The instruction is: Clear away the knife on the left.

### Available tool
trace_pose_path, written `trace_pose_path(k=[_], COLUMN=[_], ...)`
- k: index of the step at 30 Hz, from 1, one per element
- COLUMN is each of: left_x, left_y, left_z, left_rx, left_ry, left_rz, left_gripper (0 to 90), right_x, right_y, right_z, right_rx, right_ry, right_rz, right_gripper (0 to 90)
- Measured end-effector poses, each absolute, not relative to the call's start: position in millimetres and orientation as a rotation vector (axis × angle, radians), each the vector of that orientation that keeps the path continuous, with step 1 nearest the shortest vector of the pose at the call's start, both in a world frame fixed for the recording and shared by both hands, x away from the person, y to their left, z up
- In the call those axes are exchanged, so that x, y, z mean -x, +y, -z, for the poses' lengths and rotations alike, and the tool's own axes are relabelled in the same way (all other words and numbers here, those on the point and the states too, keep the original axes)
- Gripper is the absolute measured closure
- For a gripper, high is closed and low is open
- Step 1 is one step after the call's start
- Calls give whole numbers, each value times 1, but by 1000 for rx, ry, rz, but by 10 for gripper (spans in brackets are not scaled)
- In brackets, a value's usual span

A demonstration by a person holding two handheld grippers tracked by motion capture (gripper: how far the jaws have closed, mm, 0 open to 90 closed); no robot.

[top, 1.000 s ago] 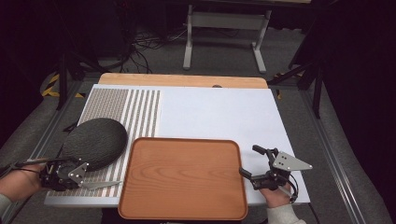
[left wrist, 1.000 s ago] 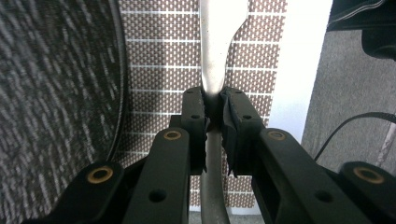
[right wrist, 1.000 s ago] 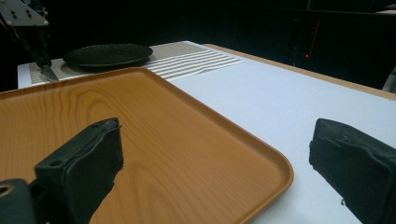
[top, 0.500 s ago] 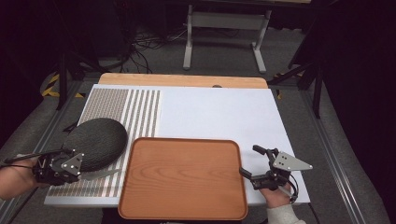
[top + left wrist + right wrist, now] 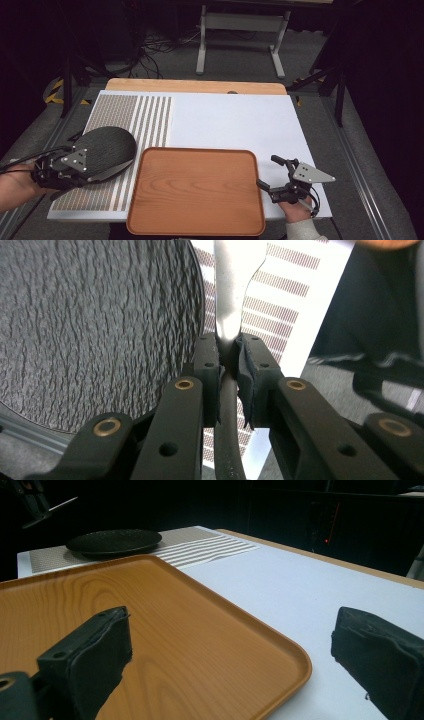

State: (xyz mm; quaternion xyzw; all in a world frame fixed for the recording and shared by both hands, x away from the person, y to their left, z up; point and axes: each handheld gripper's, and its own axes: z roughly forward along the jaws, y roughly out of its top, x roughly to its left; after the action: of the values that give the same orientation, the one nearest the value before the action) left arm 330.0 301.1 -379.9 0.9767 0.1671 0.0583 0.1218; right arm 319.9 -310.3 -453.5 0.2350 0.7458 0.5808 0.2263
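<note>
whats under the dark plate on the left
The dark plate lies on the striped placemat, which rests on the white board. The mat's part directly beneath the plate is covered, so anything lying there can't be seen.

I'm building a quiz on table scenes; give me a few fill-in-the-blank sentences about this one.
1. The left tool is shut on a ____ knife.
2. The dark plate rests on the ____ part of the placemat.
3. The wooden tray holds ____.
4. The right tool has its jaws ____.

Missing words: metal; patterned; nothing; open
</note>
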Motion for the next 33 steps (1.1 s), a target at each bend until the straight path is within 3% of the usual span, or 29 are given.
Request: trace_pose_path(k=[9, 17, 33], left_x=[-327, -326, -326], left_y=[287, 277, 251], left_z=[370, 365, 365], left_rx=[-2773, -2643, -2536], left_ry=[578, 755, 814], left_rz=[-200, -150, -87], left_gripper=[800, 800, 800], right_x=[-320, -320, -319], right_y=[-310, -310, -310], right_z=[453, 453, 453], right_rx=[-646, -642, -639], right_ry=[2057, 2057, 2058], right_rz=[-1599, -1601, -1602], right_gripper=[32, 32, 32])
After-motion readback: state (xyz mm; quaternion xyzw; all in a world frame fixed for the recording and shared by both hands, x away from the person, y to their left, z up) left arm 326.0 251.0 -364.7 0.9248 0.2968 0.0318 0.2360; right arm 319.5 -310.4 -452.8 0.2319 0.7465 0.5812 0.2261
